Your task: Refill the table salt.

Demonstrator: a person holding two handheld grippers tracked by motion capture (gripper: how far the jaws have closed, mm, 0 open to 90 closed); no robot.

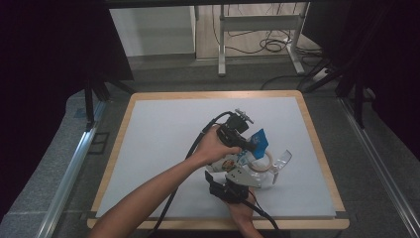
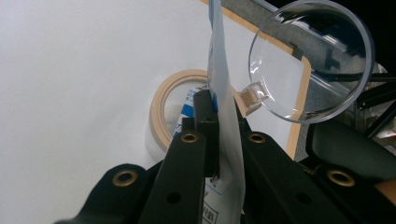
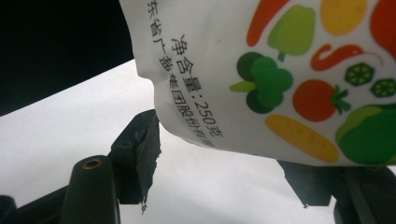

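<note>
Pads of L gripper [image 2: 218,107] are clamped tight on the bag [image 2: 225,70]. It's a thin edge of it, seen edge-on, running straight out from my fingers [image 2: 201,123] toward the tape roll [image 2: 161,100]. Roll lies flat on the table [image 2: 70,70] just past the fingertips, partly behind the bag.

R gripper [image 3: 224,158]: jaws stand apart w/ the bag's lower end between and over them. One corner is at the near pad. Can't tell if the pads actually press, bc the bag covers the far one.

Key relation, imo: the bag's long axis runs btw my two grippers. L has the blue-trimmed end, on the far side of the roll. R is at the printed end, on the near side of the roll. So the bag hangs over the table right beside the roll, prob touching it. L is the hand w/ the sure hold. Any pull or lift next depends on R getting a real bite first, else that end slips.

Bag looks white and glossy, soft and a bit puffed. It has black print and bright veg pics: broccoli, tomato, carrot, peppers.

Clear cup [image 2: 308,60] w/ a small handle sits just past the roll, near the table's edge.
</note>
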